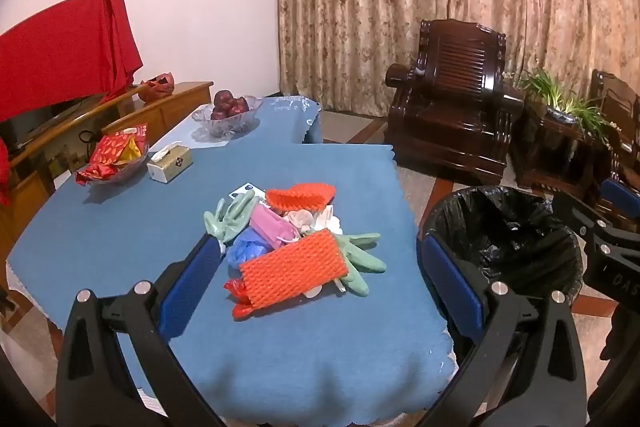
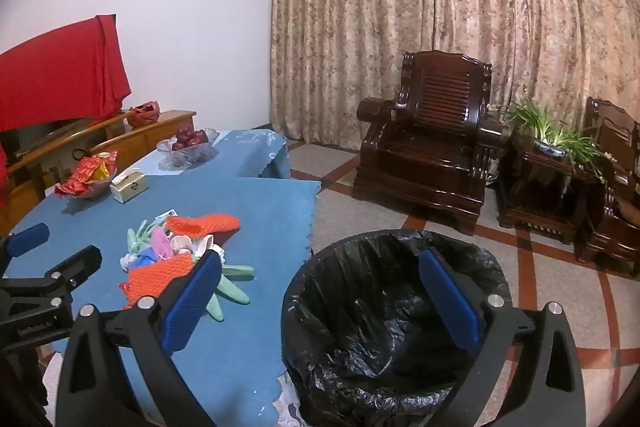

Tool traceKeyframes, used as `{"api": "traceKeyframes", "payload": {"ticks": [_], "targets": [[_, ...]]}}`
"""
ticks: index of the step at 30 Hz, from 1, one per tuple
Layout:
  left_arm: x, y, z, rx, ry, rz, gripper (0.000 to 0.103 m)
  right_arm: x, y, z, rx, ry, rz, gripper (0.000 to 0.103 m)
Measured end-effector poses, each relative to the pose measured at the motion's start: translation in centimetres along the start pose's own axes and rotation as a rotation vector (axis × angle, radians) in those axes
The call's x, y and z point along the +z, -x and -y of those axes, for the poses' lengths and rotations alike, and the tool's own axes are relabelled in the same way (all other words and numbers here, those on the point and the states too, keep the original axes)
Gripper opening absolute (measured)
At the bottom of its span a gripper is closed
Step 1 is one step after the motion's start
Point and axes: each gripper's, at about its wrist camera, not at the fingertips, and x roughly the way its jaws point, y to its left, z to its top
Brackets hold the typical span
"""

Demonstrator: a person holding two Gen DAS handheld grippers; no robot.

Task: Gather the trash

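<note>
Both grippers, left (image 1: 320, 267) and right (image 2: 320, 291), gape empty (jaws wide) above trash (image 1: 292, 239) and bin (image 2: 384, 311).

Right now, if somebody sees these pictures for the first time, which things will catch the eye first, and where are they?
First comes the bright heap of trash in the middle of the blue tablecloth: orange foam nets, green gloves and a pink mask. Next is the bin with a black liner, standing on the floor just past the table's right edge. Both open grippers frame the views, the left gripper around the heap.
</note>
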Motion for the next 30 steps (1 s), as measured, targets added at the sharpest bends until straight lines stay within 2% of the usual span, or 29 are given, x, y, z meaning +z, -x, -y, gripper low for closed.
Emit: {"api": "traceKeyframes", "payload": {"ticks": [30], "targets": [[0.13, 0.02, -0.17, -0.004, 0.011, 0.010, 0.098, 0.04, -0.12, -0.30, 0.000, 0.009, -0.003, 0.097]]}}
